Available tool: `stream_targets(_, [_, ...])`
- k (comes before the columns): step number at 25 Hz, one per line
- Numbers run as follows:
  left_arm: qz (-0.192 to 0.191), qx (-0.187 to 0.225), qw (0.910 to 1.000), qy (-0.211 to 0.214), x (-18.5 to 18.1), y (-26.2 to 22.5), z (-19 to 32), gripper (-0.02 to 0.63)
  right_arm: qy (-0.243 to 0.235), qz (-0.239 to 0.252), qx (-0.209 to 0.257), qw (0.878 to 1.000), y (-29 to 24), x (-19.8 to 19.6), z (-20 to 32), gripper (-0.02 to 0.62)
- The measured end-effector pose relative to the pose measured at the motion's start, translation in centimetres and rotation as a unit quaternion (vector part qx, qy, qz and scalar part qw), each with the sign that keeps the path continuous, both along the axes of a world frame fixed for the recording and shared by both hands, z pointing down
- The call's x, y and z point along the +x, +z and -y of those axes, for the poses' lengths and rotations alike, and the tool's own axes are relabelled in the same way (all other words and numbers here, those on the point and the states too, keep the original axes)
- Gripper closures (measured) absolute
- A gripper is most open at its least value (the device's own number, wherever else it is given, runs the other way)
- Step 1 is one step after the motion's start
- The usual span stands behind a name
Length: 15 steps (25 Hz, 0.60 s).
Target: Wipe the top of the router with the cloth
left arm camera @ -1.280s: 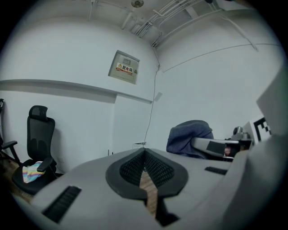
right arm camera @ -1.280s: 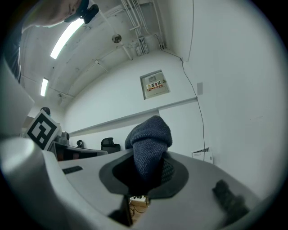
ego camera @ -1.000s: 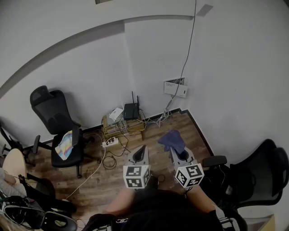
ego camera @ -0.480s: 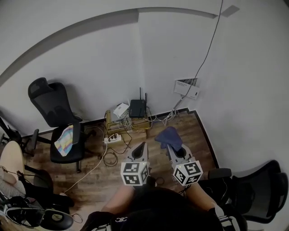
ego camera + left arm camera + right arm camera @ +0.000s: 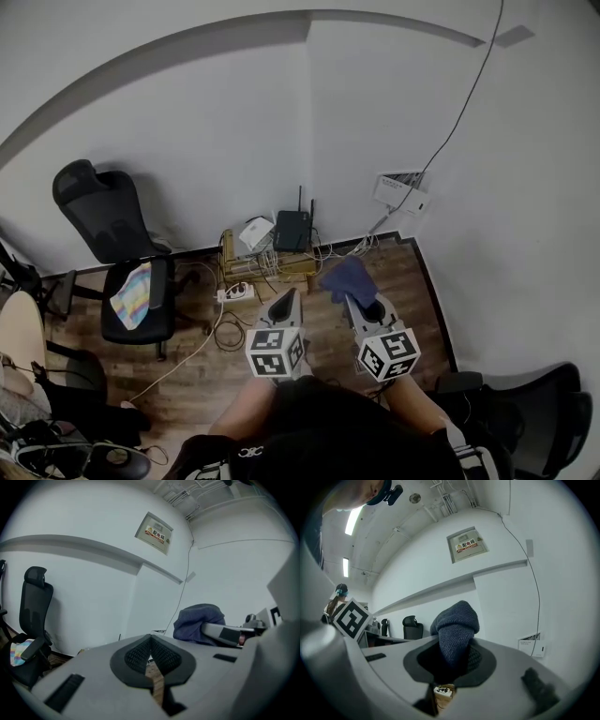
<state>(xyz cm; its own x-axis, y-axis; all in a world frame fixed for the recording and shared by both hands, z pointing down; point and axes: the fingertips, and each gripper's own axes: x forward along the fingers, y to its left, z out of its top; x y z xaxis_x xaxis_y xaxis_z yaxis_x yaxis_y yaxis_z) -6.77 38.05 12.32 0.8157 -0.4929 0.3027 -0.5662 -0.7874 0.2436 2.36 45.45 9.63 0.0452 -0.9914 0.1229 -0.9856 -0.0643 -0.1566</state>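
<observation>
The left gripper (image 5: 290, 296) is clenched, nothing between its jaws. Beside it, the right gripper (image 5: 354, 302) grasps the bunched blue cloth (image 5: 348, 278). Farther off, the black router (image 5: 292, 228) sits on a low wooden stand (image 5: 267, 269) against the wall (image 5: 234, 141), well apart from both.

the cloth (image 5: 456, 630) is sitting bunched up in the right claw (image 5: 352, 298), a dark blue, knit-textured fabric that is being pinched between the jaws and is bulging out above and ahead of them in a rounded lump. the router (image 5: 292, 228) is standing well apart from it, a small black box with two thin antennas pointing upright. it is resting on a low wooden stand (image 5: 272, 265) against the wall, with a white device (image 5: 253, 232) just beside it and cables (image 5: 330, 251) trailing around it.
</observation>
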Motion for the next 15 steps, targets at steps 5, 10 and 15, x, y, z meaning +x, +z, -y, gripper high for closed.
stream_targets(5, [0.000, -0.005, 1.0000, 0.003, 1.4, 0.1, 3.3, 0.601, -0.006, -0.002, -0.006, 1.000, 0.0, 1.2, 3.8, 0.535])
stream_targets(10, [-0.008, -0.009, 0.9999, -0.004, 1.8, -0.3, 7.3, 0.601, -0.019, -0.012, -0.010, 1.000, -0.5, 1.4, 8.4, 0.535])
stream_targets(15, [-0.024, -0.010, 0.9995, -0.020, 1.4, -0.6, 12.0, 0.601, -0.031, -0.023, -0.012, 0.999, -1.0, 1.3, 12.9, 0.535])
